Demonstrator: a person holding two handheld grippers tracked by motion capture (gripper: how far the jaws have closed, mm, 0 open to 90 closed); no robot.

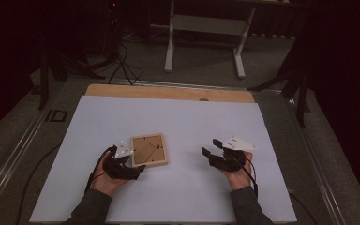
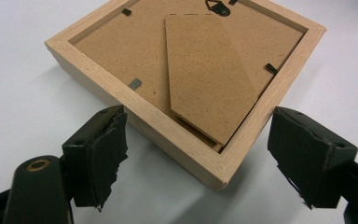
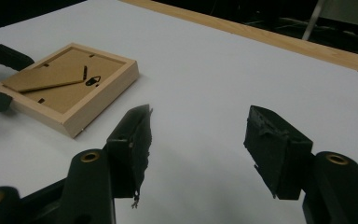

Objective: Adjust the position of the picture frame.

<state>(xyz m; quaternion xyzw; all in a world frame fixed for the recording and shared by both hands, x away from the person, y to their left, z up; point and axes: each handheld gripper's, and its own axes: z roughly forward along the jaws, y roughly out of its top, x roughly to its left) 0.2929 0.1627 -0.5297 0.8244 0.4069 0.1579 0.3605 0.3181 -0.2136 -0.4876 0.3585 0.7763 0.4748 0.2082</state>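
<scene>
**At the frame's near corner, claws apart**

On the white sheet (image 1: 187, 122) lies the wooden picture frame (image 1: 149, 150), back up, stand folded flat. My left claw (image 2: 198, 154) straddles its corner, pads apart, gripping nothing. My right claw (image 1: 209, 151) hangs apart, well right of the frame. It looks light, stiff, with fragile glass likely underneath; I'd pinch the wooden rim.

frame's glass side: hidden, the picture frame (image 2: 186, 88) lies face down ahead of the left gripper (image 2: 196, 154)
frame's far corner: cut off by the top edge in the left gripper view
hanger (image 2: 216, 6): partly cut off there
</scene>
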